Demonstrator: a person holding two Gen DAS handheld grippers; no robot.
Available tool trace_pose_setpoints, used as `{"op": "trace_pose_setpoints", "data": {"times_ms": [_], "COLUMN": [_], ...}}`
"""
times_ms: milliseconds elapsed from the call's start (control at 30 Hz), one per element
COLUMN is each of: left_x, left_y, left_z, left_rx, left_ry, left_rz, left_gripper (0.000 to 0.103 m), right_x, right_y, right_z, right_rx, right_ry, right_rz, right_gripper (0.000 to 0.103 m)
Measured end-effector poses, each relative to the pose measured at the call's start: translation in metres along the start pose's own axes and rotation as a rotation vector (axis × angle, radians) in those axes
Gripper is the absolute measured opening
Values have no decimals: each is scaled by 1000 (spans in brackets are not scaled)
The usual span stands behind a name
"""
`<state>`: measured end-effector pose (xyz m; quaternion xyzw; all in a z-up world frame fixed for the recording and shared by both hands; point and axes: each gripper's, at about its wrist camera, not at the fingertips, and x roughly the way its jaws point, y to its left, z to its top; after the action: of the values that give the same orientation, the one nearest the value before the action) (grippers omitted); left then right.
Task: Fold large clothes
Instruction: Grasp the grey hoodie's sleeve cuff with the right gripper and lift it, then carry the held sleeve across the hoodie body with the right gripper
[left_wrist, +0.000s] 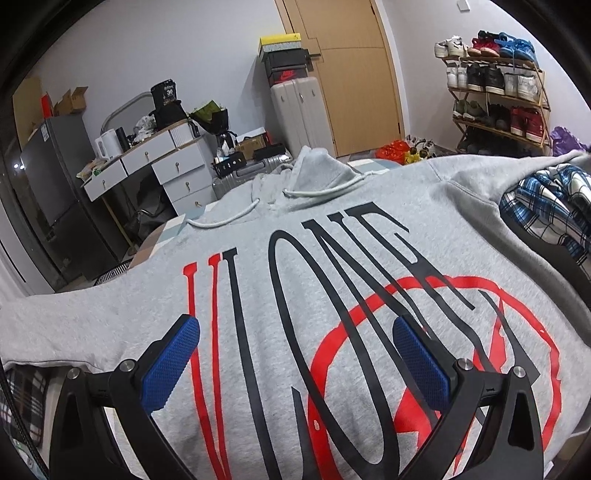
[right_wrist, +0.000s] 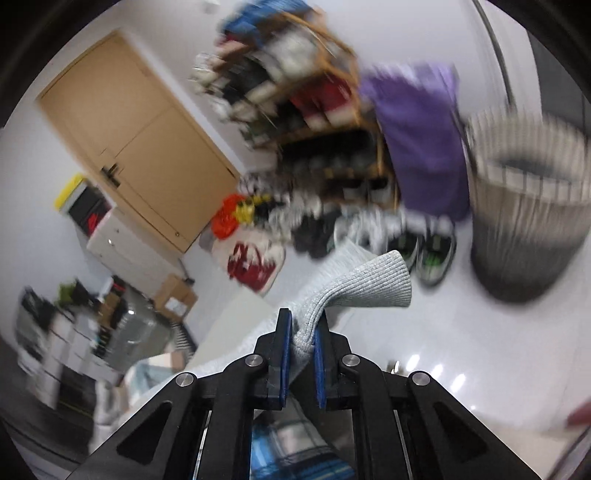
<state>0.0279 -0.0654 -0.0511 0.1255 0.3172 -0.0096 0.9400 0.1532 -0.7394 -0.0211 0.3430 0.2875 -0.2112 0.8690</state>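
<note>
Right wrist: fingers (right_wrist: 302, 341) pinch ribbed grey cuff (right_wrist: 365, 284) — left fingers (left_wrist: 295, 332) apart.

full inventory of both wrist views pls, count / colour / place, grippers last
hoodie: 1, grey with black and red print, spread flat, front up, hood at far end
ribbed cuff: 1, grey, lifted, pinched in the right gripper
plaid garment: 1, blue and white, right of the hoodie
door: 1, tan, back wall
shoe rack: 1, wooden, full of shoes, right of door
drawer desk: 1, white, cluttered, left
fridge: 1, grey, far left
suitcase: 1, grey, shoeboxes stacked on top
laundry basket: 1, striped, blurred
left gripper: open above the print
right gripper: shut on the cuff
</note>
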Motion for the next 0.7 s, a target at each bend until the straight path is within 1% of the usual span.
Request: {"op": "trace_pose_setpoints", "data": {"times_ms": [67, 100, 133, 167, 233, 267, 333, 400, 467, 500, 533, 600, 633, 667, 700], "left_x": [-2, -3, -4, -5, -8, -10, -14, -18, -23, -25, -28, -33, -35, -36, -37], "left_y": [3, 5, 7, 10, 15, 17, 23, 33, 48, 57, 67, 90, 102, 111, 120], "left_z": [2, 3, 4, 5, 5, 5, 5, 6, 8, 9, 10, 8, 7, 5, 3], "left_rx": [-13, -23, -31, -42, -62, -66, -67, -82, -112, -132, -154, -208, -233, -253, -271], "left_ry": [-7, -11, -15, -18, -29, -38, -56, -73, -95, -108, -121, -143, -151, -157, -162], "left_rz": [-4, -4, -5, -9, -16, -16, -5, 9, 20, 31, 42, 62, 73, 85, 98], "left_gripper": [102, 102, 102, 102, 102, 102, 102, 102, 102, 102, 102, 102, 102, 102, 102], "right_x": [-24, -31, -45, -50, -72, -89, -115, -131, -147, -150, -152, -150, -148, -142, -138], "right_y": [32, 43, 63, 73, 110, 139, 187, 225, 273, 291, 314, 350, 365, 385, 393], "right_z": [9, 11, 16, 18, 23, 22, 11, -3, -29, -41, -60, -98, -118, -145, -162], "right_rx": [-83, -101, -133, -145, -183, -239, -350, -422, -494, -526, -566, -625, -652, -693, -712], "right_ry": [-75, -97, -131, -144, -191, -228, -290, -313, -307, -303, -289, -238, -213, -167, -141], "right_rz": [-11, -6, -2, 3, 50, 90, 142, 202, 318, 352, 399, 492, 526, 571, 602], "right_gripper": [10, 10, 10, 10, 10, 10, 10, 10, 10, 10, 10, 10, 10, 10, 10]}}
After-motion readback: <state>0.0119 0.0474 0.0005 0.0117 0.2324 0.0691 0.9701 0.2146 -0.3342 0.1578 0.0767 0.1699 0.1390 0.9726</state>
